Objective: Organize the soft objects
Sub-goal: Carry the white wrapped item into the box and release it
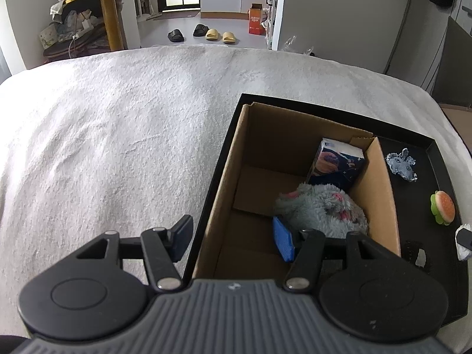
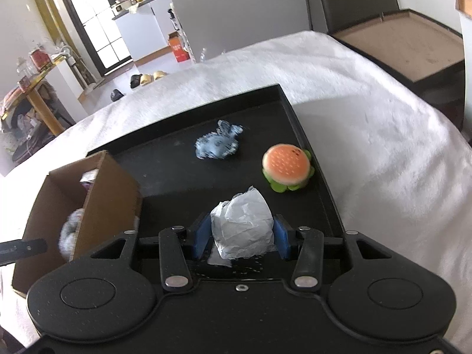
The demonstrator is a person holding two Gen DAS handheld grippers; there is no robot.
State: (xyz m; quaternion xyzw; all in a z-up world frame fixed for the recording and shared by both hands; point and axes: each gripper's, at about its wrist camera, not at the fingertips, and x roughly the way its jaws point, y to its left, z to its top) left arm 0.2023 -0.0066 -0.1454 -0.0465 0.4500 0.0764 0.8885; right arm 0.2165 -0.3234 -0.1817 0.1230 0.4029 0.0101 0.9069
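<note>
My right gripper [image 2: 240, 231] is shut on a crumpled white paper wad [image 2: 242, 215], held just above the black tray [image 2: 177, 174]. On the tray beyond it lie a burger plush [image 2: 286, 166] and a blue-grey fabric toy [image 2: 218, 144]. The left wrist view shows my left gripper [image 1: 233, 239] open, one finger outside and one inside the left wall of the cardboard box [image 1: 230, 159], with neither pad touching it. Inside the box lie a grey fluffy plush [image 1: 321, 209] and a dark patterned tissue pack [image 1: 336, 163].
The tray [image 1: 419, 141] and box rest on a bed with a white fuzzy blanket [image 1: 118, 135]. The burger plush [image 1: 442, 208] and fabric toy [image 1: 402, 165] lie right of the box. A brown cabinet [image 2: 407, 47] stands past the bed's far right edge.
</note>
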